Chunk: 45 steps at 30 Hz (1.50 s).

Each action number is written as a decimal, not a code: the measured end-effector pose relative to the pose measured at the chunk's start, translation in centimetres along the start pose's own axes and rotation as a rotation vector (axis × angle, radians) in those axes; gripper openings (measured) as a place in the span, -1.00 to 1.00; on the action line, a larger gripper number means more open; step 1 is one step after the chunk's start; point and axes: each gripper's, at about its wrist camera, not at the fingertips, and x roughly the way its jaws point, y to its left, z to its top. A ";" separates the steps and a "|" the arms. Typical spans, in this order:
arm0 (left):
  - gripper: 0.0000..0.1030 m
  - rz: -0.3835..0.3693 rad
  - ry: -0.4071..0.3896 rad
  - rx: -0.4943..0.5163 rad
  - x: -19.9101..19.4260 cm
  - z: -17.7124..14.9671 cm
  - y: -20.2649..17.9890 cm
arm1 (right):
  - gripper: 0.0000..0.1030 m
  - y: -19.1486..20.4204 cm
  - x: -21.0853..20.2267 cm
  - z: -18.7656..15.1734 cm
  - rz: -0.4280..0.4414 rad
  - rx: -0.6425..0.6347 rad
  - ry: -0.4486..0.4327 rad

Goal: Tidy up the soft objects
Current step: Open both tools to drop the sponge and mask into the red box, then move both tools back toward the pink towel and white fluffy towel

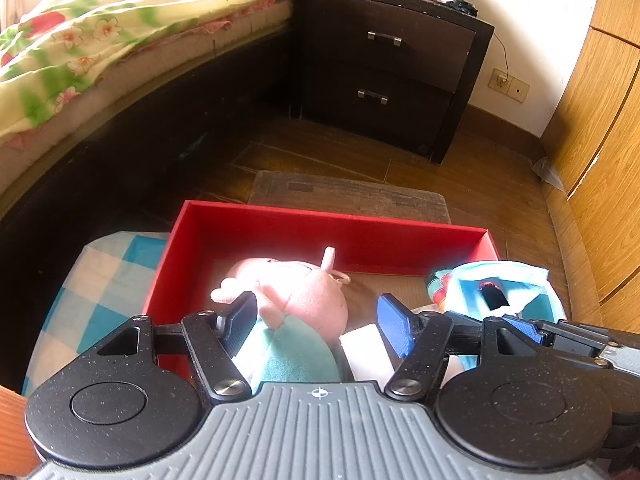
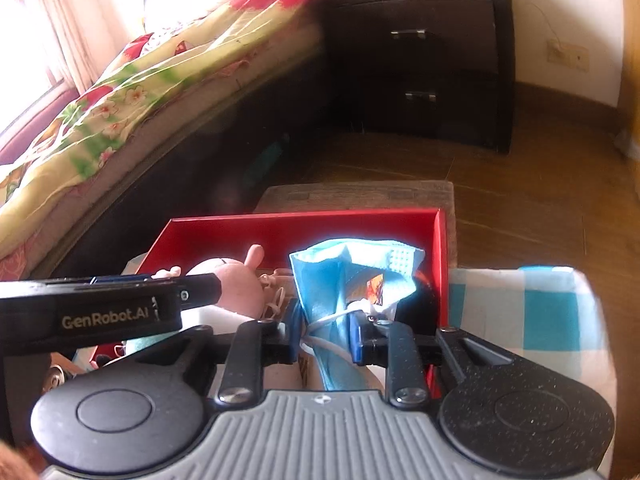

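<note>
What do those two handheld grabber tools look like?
Each has a ribbed grey body, two round black discs and black linkage arms ending in blue textured pads. The left gripper and right gripper match; the left one's side reads "GenRobot.AI".

Strong daylight pours in from the window behind the bed [image 2: 120, 92], washing the curtain [image 2: 60, 20] white. The dark nightstand [image 1: 384, 68] sits in shadow. The right view looks hazy, and both views bend at their edges.
</note>
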 end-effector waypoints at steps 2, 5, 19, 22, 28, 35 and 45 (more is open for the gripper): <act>0.30 -0.001 -0.004 0.000 -0.2 0.0 0.0 | -0.82 -0.2 0.1 0.0 0.003 0.012 -0.001; 0.36 0.000 -0.014 -0.004 -0.5 0.1 0.1 | -0.67 -0.8 -0.1 0.2 0.015 0.046 -0.009; 0.55 -0.063 0.035 0.042 -5.9 -2.2 -0.3 | -0.32 0.1 -5.6 -0.6 -0.044 0.030 0.007; 0.56 -0.087 0.068 0.027 -7.1 -3.8 0.1 | -0.23 0.4 -7.2 -1.6 -0.043 0.024 0.033; 0.56 -0.111 0.117 0.085 -9.3 -8.0 -0.2 | -0.22 0.5 -11.2 -5.9 -0.063 0.003 0.052; 0.56 -0.147 0.171 0.131 -10.6 -12.3 -0.9 | -0.22 0.9 -13.7 -11.1 -0.043 -0.022 0.125; 0.56 -0.165 0.193 0.170 -11.5 -14.3 -1.5 | -0.22 1.1 -15.9 -15.2 -0.047 -0.033 0.156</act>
